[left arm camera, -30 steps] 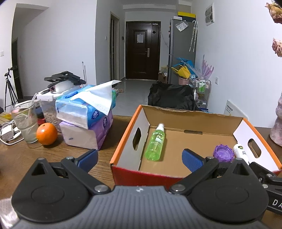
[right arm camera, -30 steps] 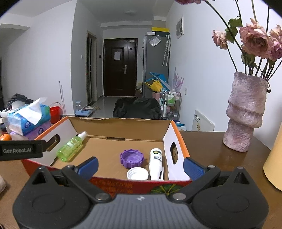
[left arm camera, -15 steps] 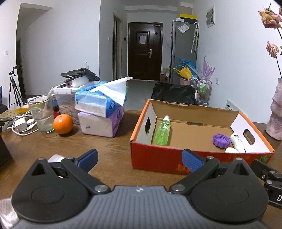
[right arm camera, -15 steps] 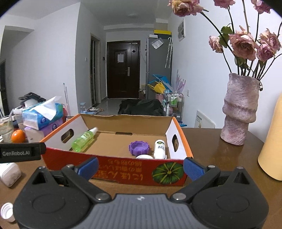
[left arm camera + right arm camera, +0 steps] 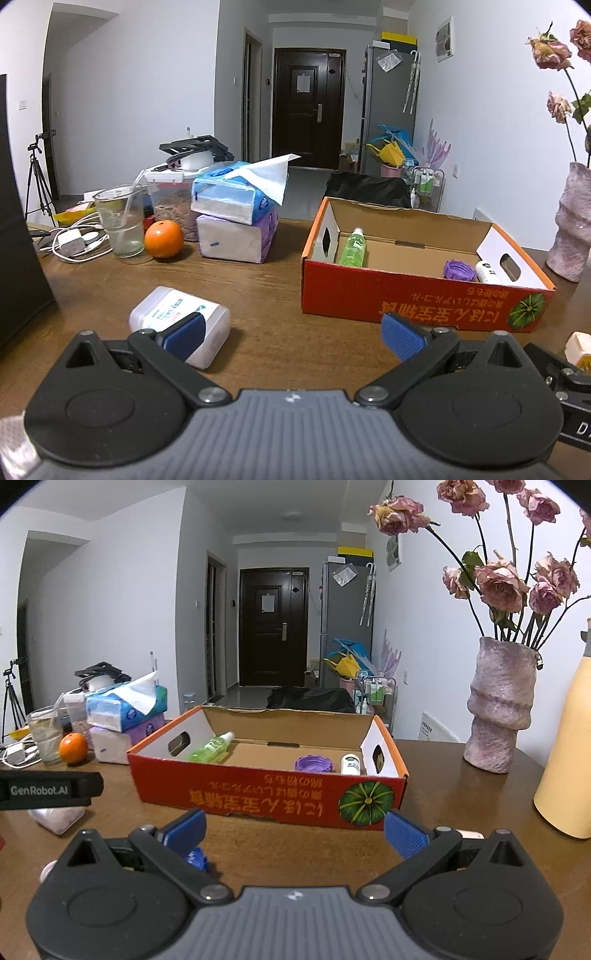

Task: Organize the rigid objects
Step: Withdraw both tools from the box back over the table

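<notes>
Both grippers, left [image 5: 291,336] and right [image 5: 294,830], have jaws spread wide w/ ribbed blue pads, nothing held. Cardboard box [image 5: 236,797], red glossy front w/ pumpkin print, sits mid wooden table [image 5: 266,295]; inside lie a green spray bottle [image 5: 352,252], a ridged purple cap [image 5: 459,270] and a white tube [image 5: 487,272]. Frosted rectangular plastic container [image 5: 173,314] w/ printed label lies on table just behind left gripper's left pad.

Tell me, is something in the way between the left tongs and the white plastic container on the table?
Nothing visible. The white plastic container lies on the table just ahead of the open left tongs, toward their left finger, with bare wood around it.
</notes>
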`<state>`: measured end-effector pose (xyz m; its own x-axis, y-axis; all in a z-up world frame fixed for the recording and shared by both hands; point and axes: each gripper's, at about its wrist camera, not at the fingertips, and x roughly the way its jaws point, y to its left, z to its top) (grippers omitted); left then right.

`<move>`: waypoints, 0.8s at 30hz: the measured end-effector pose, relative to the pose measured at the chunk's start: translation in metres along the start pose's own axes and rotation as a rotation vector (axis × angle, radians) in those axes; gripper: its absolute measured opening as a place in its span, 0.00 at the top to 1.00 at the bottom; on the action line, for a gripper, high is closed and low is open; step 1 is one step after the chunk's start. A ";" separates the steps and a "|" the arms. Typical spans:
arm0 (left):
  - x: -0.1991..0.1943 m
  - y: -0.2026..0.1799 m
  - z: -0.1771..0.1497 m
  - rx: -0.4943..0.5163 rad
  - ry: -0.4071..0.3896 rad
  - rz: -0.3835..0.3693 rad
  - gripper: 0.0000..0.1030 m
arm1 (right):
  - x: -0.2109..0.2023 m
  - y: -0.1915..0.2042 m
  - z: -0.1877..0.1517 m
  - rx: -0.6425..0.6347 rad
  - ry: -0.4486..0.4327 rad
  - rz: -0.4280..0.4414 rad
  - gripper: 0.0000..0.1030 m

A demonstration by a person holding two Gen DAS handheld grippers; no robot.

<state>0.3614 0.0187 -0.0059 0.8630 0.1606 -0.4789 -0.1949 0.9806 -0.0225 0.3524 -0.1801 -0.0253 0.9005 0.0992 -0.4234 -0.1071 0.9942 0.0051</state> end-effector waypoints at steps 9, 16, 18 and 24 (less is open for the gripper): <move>-0.042 0.013 -0.015 0.008 -0.009 -0.009 0.00 | -0.034 0.008 -0.013 -0.017 -0.005 0.017 0.00; -0.071 0.031 -0.028 0.025 -0.013 -0.006 0.00 | -0.060 0.013 -0.022 -0.033 -0.012 0.034 0.00; -0.080 0.037 -0.032 0.028 -0.013 0.001 0.00 | -0.066 0.014 -0.025 -0.038 -0.010 0.041 0.00; -0.099 0.060 -0.041 0.020 -0.004 0.013 0.00 | -0.082 0.018 -0.033 -0.051 -0.008 0.059 0.00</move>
<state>0.2456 0.0575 0.0044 0.8624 0.1742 -0.4753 -0.1972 0.9804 0.0015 0.2628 -0.1716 -0.0205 0.8954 0.1580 -0.4162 -0.1813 0.9833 -0.0166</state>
